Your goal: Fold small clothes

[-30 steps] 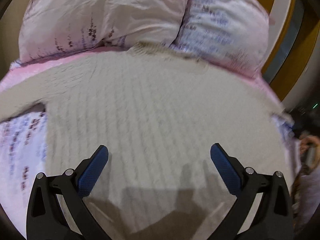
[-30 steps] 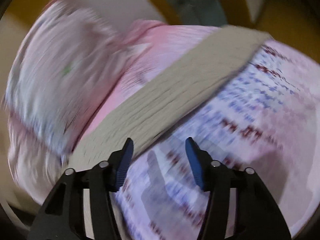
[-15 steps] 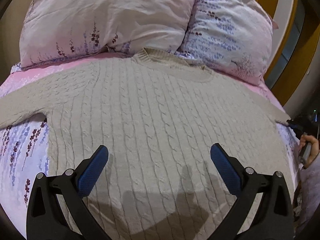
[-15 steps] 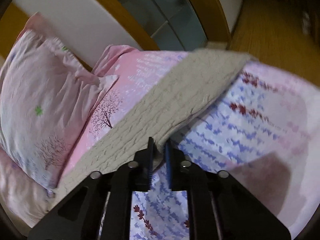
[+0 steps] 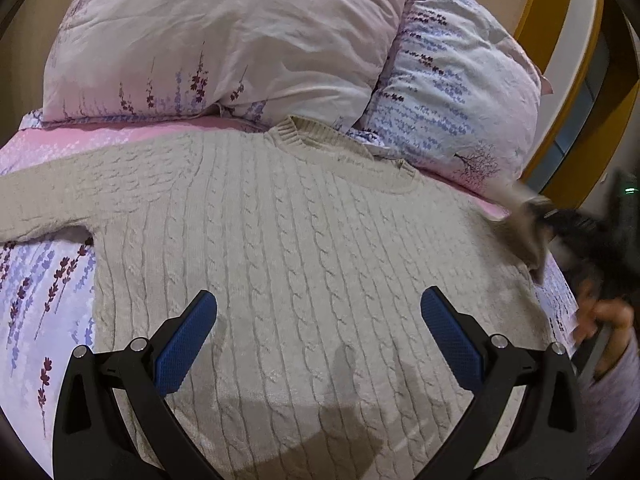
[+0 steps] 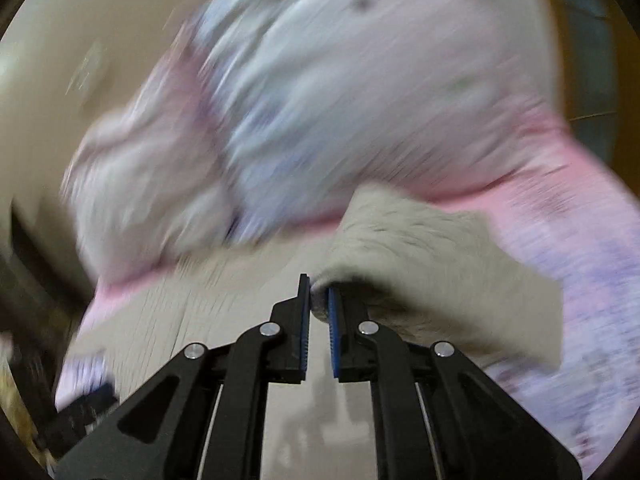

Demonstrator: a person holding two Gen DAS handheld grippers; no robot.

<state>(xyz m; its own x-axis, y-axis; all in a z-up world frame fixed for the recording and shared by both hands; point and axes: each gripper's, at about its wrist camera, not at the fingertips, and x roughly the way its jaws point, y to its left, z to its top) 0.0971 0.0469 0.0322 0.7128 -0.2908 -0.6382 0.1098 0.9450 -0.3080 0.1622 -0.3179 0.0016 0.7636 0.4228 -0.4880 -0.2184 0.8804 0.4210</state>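
Observation:
A beige cable-knit sweater [image 5: 304,240] lies flat and face up on the bed, collar toward the pillows, its left sleeve stretched out to the left. My left gripper [image 5: 318,320] is open and empty, hovering over the sweater's lower body. My right gripper [image 6: 319,300] is shut on the sweater's right sleeve [image 6: 432,264] and carries it folded over above the sweater body; this view is blurred by motion. In the left wrist view the right gripper [image 5: 560,220] shows as a dark blur at the right edge, with the lifted sleeve [image 5: 524,236].
Two floral pillows [image 5: 240,40] [image 5: 452,100] lie against the head of the bed behind the collar. The pink and lavender sheet [image 5: 36,280] shows at the left. A yellow wooden frame [image 5: 560,60] stands at the right. A hand [image 5: 604,316] is at the right bed edge.
My right gripper closed on the right sleeve and has lifted and swung it in over the sweater body. My left gripper stays open over the sweater, hardly moved.

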